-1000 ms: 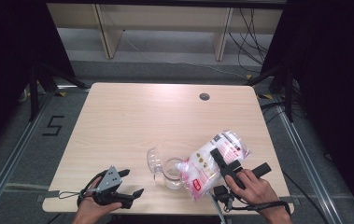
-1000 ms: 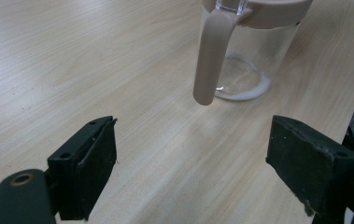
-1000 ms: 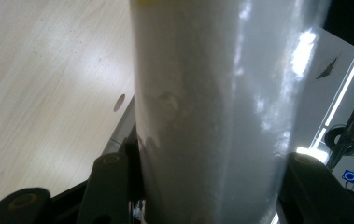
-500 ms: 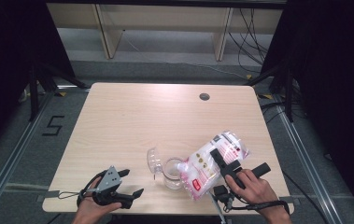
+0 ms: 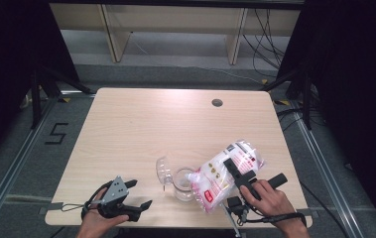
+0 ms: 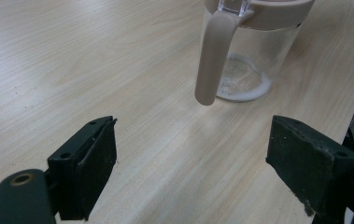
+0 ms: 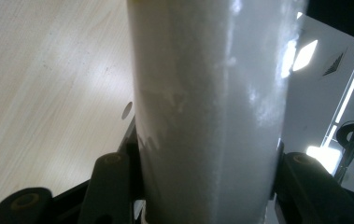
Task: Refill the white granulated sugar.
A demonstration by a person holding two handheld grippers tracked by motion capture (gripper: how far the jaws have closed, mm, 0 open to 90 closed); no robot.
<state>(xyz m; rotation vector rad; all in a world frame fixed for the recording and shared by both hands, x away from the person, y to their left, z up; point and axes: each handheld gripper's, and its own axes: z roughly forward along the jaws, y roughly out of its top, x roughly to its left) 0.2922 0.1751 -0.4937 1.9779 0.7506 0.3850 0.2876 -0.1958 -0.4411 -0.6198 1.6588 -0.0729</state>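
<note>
Two grippers: one in each hand, both sitting near the bottom edge of the high view, and only one is doing any work.
Right gripper (image 5: pixel 239 169): it's clamping the bag (image 5: pixel 225 171) across its fat middle. In the right gripper view the white bulk is wedged snug between both black jaws, so it's a real squeeze and not just a rest.
Bag angle: it's tipping down toward the lower left of the high view, with its low corner sitting at the mouth of the jar (image 5: pixel 181 182). My guess is it's being held that way so the contents slide out into the jar.
Left gripper (image 5: pixel 138 194): jaws are standing wide apart with nothing between them, parked at the lower left of the table (image 5: pixel 141 124). It's pointing at the jar, probably waiting to steady it.
Jar: it's standing upright just left of the bag, in the lower middle of the high view. Clear glass-looking wall, round body, beige rim and a smooth beige handle (image 6: pixel 214 53) hanging down one side. A thin dusting of white stuff is lying on the bottom.
Lid (image 5: pixel 163 171): clear, domed, flipped open and leaning back on the jar's left side, keeping the mouth free.
Bag material: soft crinkly plastic, mostly clear with red and white print, packed with something white and grainy-looking.
Table: pale wood-grain top, matte, with a small round hole toward the upper right.
</note>
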